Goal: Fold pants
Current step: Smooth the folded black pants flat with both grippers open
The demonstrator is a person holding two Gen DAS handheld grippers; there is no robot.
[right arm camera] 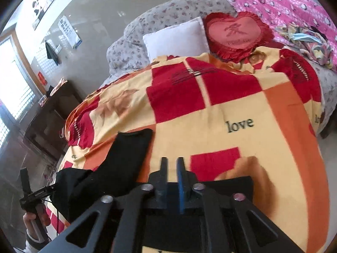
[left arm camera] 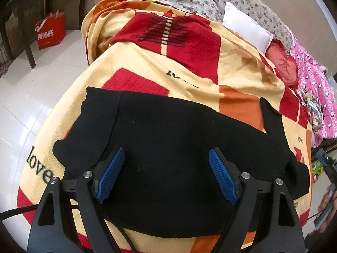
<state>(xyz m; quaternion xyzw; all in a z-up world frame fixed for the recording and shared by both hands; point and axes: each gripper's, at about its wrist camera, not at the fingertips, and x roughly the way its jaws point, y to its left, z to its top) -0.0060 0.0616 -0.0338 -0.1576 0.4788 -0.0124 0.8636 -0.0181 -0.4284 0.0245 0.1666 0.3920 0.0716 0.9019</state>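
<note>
Black pants [left arm camera: 172,147] lie spread across a yellow, red and orange "love" blanket [left arm camera: 147,71] on the bed. My left gripper [left arm camera: 166,158] hovers over the pants with its blue pads wide apart, holding nothing. In the right wrist view the pants [right arm camera: 126,156] run from the lower left under my right gripper [right arm camera: 171,162], whose fingers stand nearly together with a narrow gap. Black cloth lies just below them; I cannot tell if it is pinched. The right gripper also shows at the edge of the left wrist view [left arm camera: 324,162].
A white pillow [right arm camera: 177,38], a red heart cushion [right arm camera: 236,33] and a pink quilt [right arm camera: 284,6] lie at the bed's head. A dark wooden table [left arm camera: 23,10] and a red bag [left arm camera: 50,29] stand on the tiled floor to the left.
</note>
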